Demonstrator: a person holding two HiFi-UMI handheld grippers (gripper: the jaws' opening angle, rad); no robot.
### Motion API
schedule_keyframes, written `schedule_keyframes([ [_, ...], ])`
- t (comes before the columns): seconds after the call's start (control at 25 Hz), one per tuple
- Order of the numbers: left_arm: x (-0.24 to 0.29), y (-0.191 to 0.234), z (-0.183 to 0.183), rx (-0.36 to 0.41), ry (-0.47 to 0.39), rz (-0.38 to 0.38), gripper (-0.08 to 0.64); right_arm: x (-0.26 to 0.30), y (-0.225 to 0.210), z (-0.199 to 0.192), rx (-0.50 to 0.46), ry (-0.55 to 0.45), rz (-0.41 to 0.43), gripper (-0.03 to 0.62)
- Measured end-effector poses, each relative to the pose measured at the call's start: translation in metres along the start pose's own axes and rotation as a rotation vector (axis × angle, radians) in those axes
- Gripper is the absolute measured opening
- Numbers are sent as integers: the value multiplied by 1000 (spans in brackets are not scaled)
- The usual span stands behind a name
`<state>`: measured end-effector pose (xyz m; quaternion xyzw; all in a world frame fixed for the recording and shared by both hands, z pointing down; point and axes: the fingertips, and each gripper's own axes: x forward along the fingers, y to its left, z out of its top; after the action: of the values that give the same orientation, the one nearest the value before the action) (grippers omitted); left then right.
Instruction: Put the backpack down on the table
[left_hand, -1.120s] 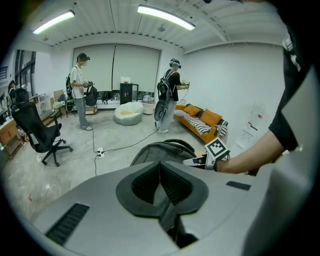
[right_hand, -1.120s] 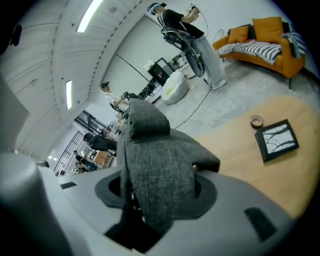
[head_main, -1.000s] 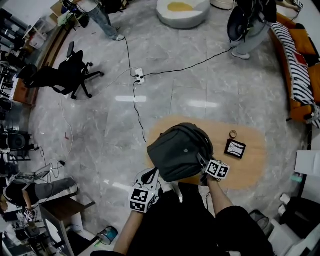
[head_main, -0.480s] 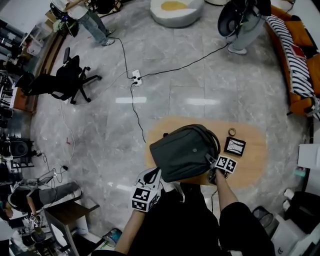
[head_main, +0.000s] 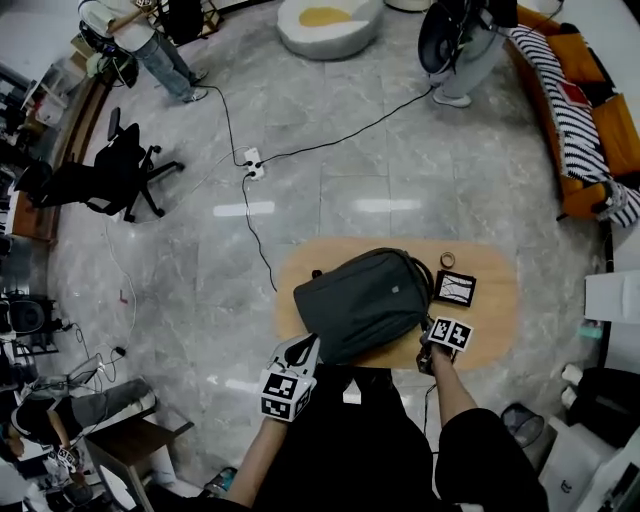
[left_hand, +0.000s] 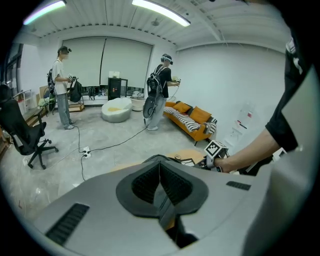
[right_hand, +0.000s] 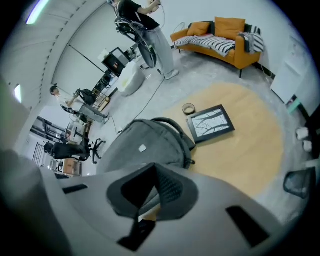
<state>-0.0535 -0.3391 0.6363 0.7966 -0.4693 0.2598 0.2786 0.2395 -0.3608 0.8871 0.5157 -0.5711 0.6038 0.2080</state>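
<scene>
In the head view the grey backpack lies flat on the oval wooden worktop, towards its left and near side. Its small pale label is too small to read. The left tongs sit at its near left corner and the right tongs at its near right corner. A framed picture lies just right of the bag, with a small tape roll beyond it. In the left gripper view the tongs are drawn narrow, pinching a grey strip of the bag, and the right gripper's black-and-white marker cube shows to the right. In the right gripper view those tongs are likewise narrow on grey fabric at the bag's near edge.
</scene>
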Motion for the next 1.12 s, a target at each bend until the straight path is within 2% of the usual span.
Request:
schedule_keyframes([
  [0.12,8,-4,3,7,-14,-40,15,-9,25,-5,-37,-33,42,11],
  [0.2,10,-4,5,22,-20,-67,15,-18,48,-5,-107,-71,58,11],
  [0.4,15,6,15,45,-40,-102,15,-83,135,33,-601,-378,-47,11],
  [0.48,16,13,24,57,-56,-105,15,-108,173,42,-700,-470,-33,11],
  [0.8,13,15,56,85,-153,-118,15,-185,271,44,-852,-690,45,9],
  [0.96,10,12,67,70,-194,-129,15,-211,304,39,-944,-741,64,9],
  [1.12,7,6,75,79,-215,-136,15,-223,319,33,-961,-769,85,9],
])
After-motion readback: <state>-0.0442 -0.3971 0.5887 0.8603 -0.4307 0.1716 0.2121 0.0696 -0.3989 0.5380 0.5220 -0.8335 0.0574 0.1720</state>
